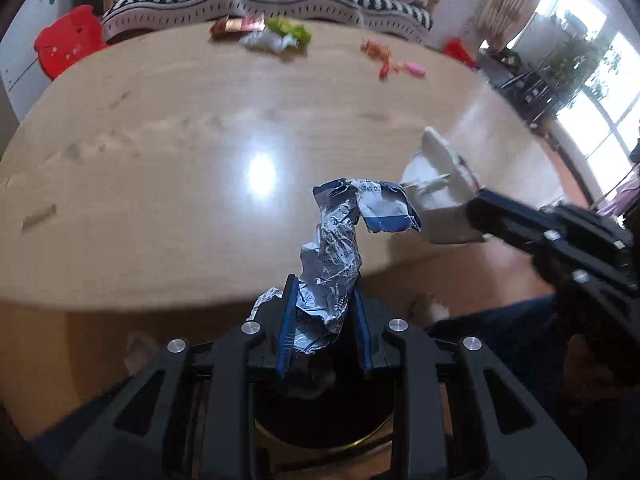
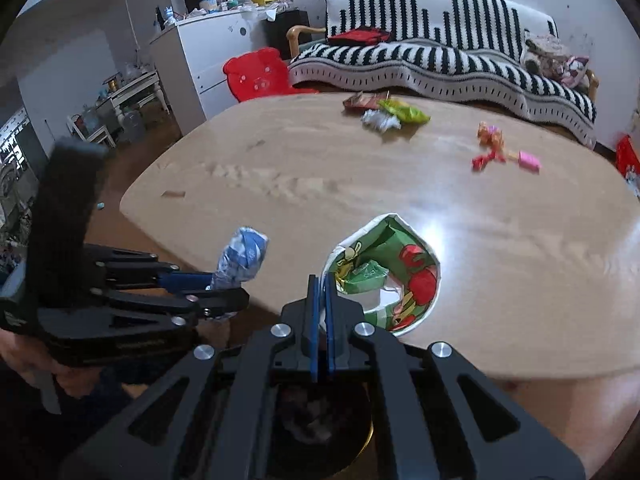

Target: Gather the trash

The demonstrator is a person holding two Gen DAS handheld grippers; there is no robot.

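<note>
My left gripper [image 1: 324, 292] is shut on a crumpled blue and silver foil wrapper [image 1: 334, 256], held over the near edge of the wooden table [image 1: 160, 160]. In the right wrist view, my right gripper [image 2: 320, 284] is shut on the rim of a printed paper cup [image 2: 416, 280] with green wrappers inside. The left gripper [image 2: 224, 288] and its wrapper [image 2: 242, 258] hang just left of the cup. The right gripper [image 1: 474, 208] and the cup [image 1: 436, 192] show at the right of the left wrist view. More trash lies at the table's far side: a brown wrapper [image 2: 360, 102], a green wrapper [image 2: 404, 112], white crumpled paper [image 2: 380, 120] and pink and orange candy wrappers [image 2: 504, 152].
A black-and-white striped sofa [image 2: 440, 60] stands behind the table [image 2: 500, 260]. A red stool [image 2: 256, 74] and a white cabinet [image 2: 208, 52] are at the far left. A hand [image 2: 24, 356] grips the left tool. A dark-trousered leg [image 1: 500, 332] is below the table edge.
</note>
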